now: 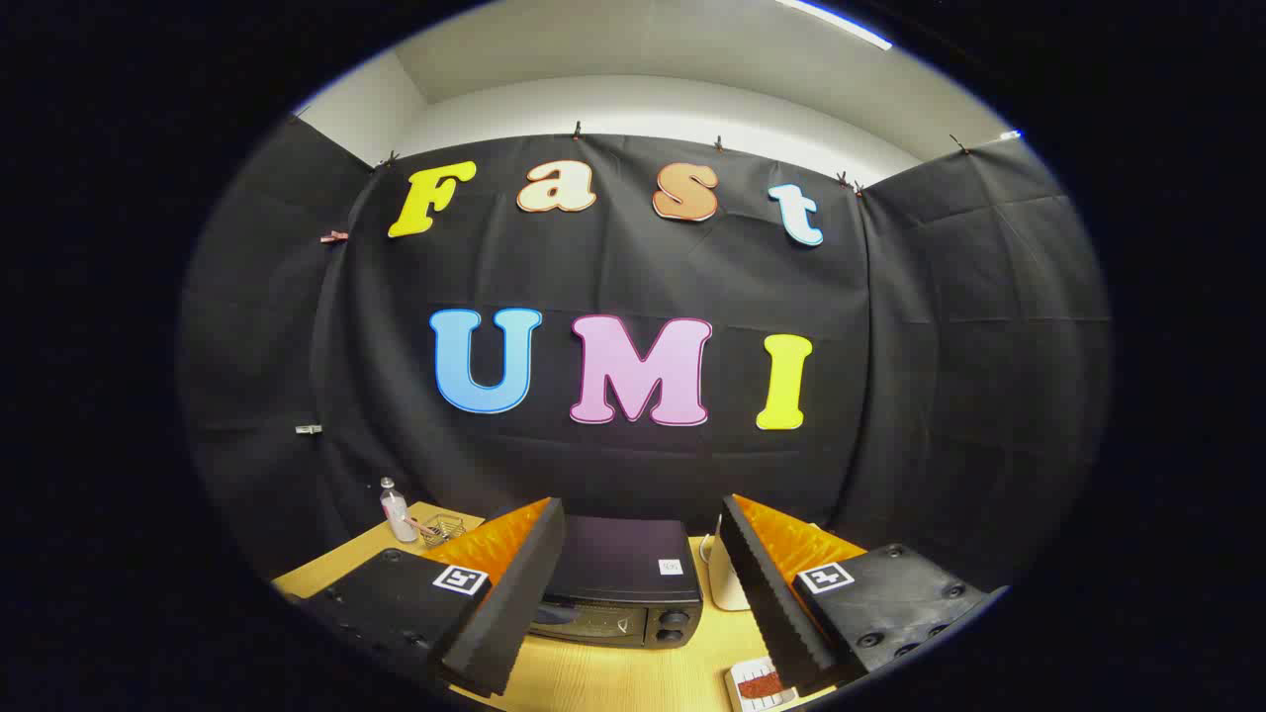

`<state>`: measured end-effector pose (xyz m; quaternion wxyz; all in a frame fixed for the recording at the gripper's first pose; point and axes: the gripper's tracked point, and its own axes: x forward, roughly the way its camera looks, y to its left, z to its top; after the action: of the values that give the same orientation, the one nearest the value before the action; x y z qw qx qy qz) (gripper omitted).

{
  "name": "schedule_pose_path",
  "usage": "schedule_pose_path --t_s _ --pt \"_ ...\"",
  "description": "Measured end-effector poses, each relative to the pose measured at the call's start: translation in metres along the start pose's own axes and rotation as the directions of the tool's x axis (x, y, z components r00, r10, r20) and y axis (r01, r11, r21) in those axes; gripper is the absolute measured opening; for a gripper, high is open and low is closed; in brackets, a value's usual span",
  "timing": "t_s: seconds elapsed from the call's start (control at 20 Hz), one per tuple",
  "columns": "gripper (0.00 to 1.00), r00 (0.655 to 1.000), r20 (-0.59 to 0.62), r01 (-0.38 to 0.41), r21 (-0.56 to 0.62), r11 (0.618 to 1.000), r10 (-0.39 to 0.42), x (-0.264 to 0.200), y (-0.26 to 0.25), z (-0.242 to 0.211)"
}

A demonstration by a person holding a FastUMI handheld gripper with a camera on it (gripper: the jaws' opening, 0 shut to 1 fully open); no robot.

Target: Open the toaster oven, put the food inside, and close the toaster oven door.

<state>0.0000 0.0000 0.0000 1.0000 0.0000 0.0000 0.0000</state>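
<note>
On the wooden worktop (593, 682), the black toaster oven (618, 583) sits door closed, beyond and between the fingers of the gripper (643, 524), which stand wide apart, empty. Food on a small white plate (737, 687) lies by the right finger; a bottle (398, 511) stands far left.

Black cloth wall (633, 277), white ceiling (633, 49), light wooden table (593, 677).
</note>
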Motion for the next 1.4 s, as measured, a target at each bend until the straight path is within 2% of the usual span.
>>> schedule_pose_path --t_s 0.5,0.85,1.2,1.4 --pt "0.97 0.999 0.031 -0.007 0.007 1.0 0.007 0.002 0.016 0.008" --pt "0.97 0.999 0.011 -0.032 0.001 0.999 0.032 0.008 0.039 -0.002" --pt "0.98 0.993 -0.101 -0.054 0.037 0.998 0.058 0.038 0.088 -0.059" --pt "0.98 0.979 -0.199 -0.023 0.073 0.997 0.037 0.068 0.11 -0.109"
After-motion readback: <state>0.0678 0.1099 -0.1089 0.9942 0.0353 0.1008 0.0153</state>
